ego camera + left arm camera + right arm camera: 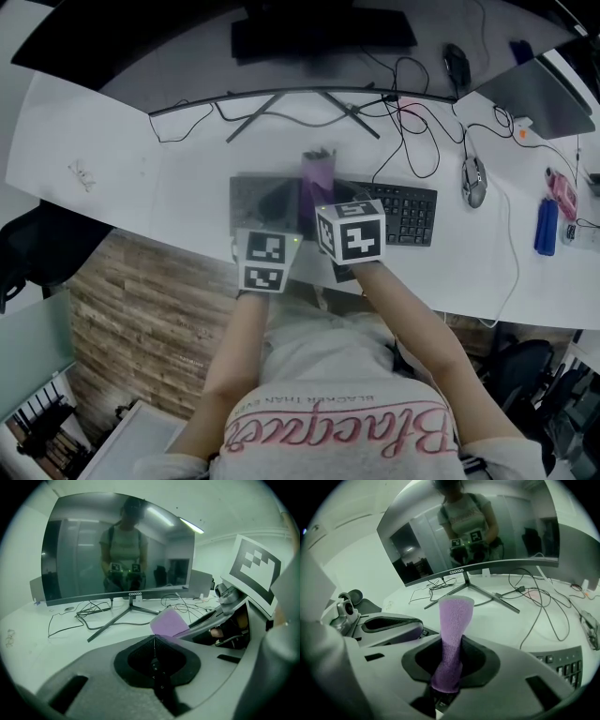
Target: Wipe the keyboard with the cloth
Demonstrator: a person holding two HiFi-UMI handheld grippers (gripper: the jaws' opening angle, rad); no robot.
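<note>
A black keyboard (405,214) lies on the white desk (141,178), and its left part is hidden under my two grippers. My right gripper (451,641) is shut on a purple cloth (454,620), which stands up from between its jaws. In the head view the cloth (317,176) sits above the keyboard's middle. My left gripper (153,638) is shut with nothing between its jaws. It hovers just left of the right gripper (234,616), over the keyboard's left end. A few keys (565,665) show at the lower right of the right gripper view.
A curved monitor (117,550) on a V-shaped stand (300,108) rises behind the keyboard. Cables (422,122) trail across the desk to its right. A mouse (474,180), a blue object (547,225) and a pink one (562,194) lie further right. The desk's front edge is near my body.
</note>
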